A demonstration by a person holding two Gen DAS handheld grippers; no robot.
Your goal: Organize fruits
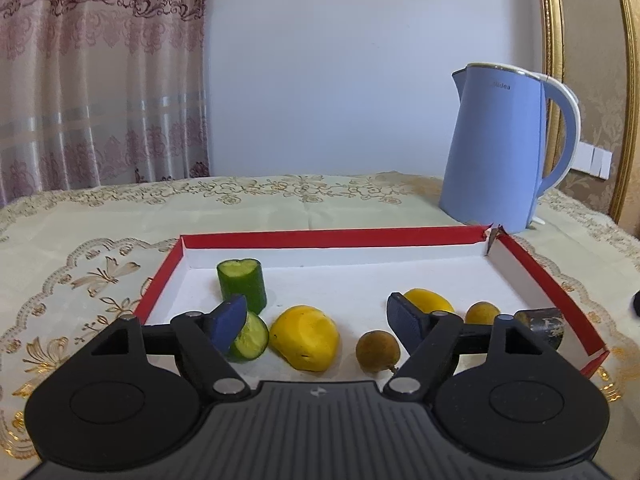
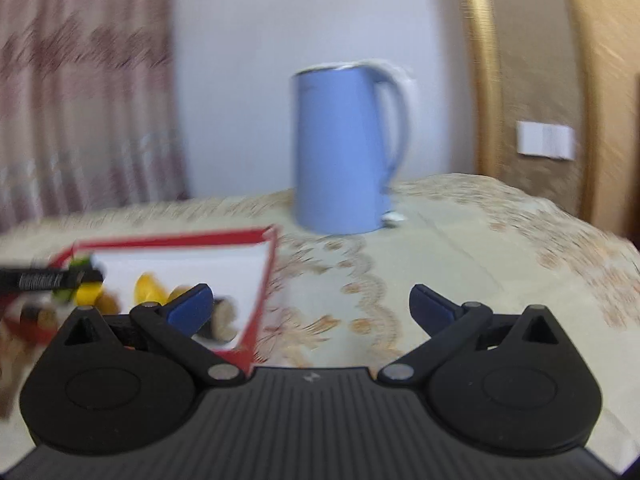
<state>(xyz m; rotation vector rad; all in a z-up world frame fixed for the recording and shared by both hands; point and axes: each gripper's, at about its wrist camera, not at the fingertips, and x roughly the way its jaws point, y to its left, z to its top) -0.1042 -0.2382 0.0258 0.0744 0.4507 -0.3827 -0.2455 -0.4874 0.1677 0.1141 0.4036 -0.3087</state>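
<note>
A red-rimmed white tray (image 1: 328, 238) holds an upright cucumber piece (image 1: 242, 284), a cut cucumber slice (image 1: 250, 338), a yellow fruit piece (image 1: 305, 338), a second yellow piece (image 1: 430, 300), two brown longans (image 1: 377, 350) (image 1: 482, 314) and a dark banana piece (image 1: 542, 325). My left gripper (image 1: 318, 322) is open over the tray's near part, with the big yellow piece between its fingers. My right gripper (image 2: 310, 306) is open and empty over the tablecloth, right of the tray (image 2: 268, 280). That view is blurred.
A blue electric kettle (image 1: 496, 152) stands behind the tray's far right corner; it also shows in the right wrist view (image 2: 344, 152). A patterned cloth (image 1: 80, 240) covers the table. A curtain hangs at the back left. The left gripper's black body (image 2: 44, 278) shows over the tray.
</note>
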